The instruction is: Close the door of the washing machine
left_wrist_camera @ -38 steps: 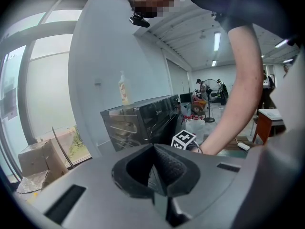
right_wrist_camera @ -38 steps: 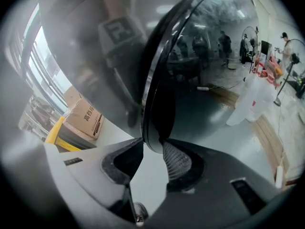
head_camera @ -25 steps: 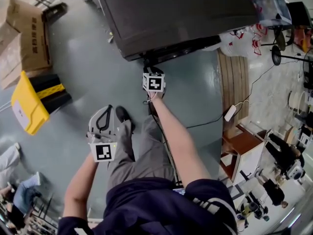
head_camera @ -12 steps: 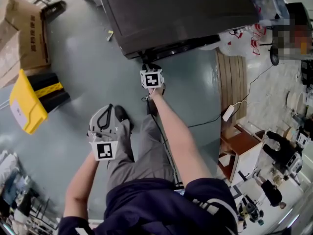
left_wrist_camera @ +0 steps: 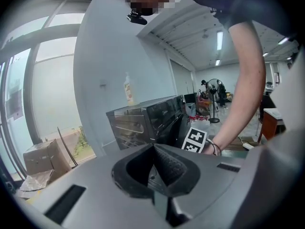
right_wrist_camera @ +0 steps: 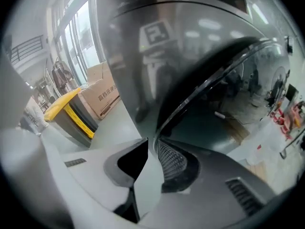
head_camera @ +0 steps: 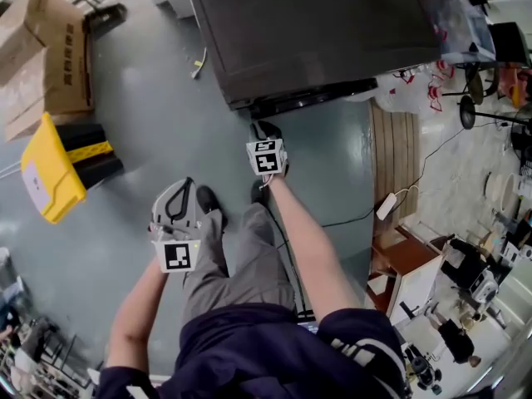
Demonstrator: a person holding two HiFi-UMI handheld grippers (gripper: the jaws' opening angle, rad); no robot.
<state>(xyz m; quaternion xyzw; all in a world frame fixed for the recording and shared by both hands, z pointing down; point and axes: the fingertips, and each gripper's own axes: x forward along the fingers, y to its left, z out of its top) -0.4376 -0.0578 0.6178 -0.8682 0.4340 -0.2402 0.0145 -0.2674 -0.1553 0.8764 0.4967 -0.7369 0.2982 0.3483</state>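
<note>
The washing machine is a dark box at the top of the head view. Its glossy front with the round, chrome-rimmed door fills the right gripper view. The door lies flush against the front. My right gripper points down at the machine's lower front edge, a short way off it. Its jaws are closing, with a narrow gap left and nothing between them. My left gripper hangs over my left leg, well back from the machine. Its jaws meet at the tips and hold nothing.
A yellow-lidded bin and cardboard boxes stand on the grey floor to the left. Right of the machine lie a wooden board, plastic bags and a white power strip with its cable. My own legs are below the grippers.
My right gripper has drawn back a little from the machine's front and rolled. The left gripper has stayed over my leg.
</note>
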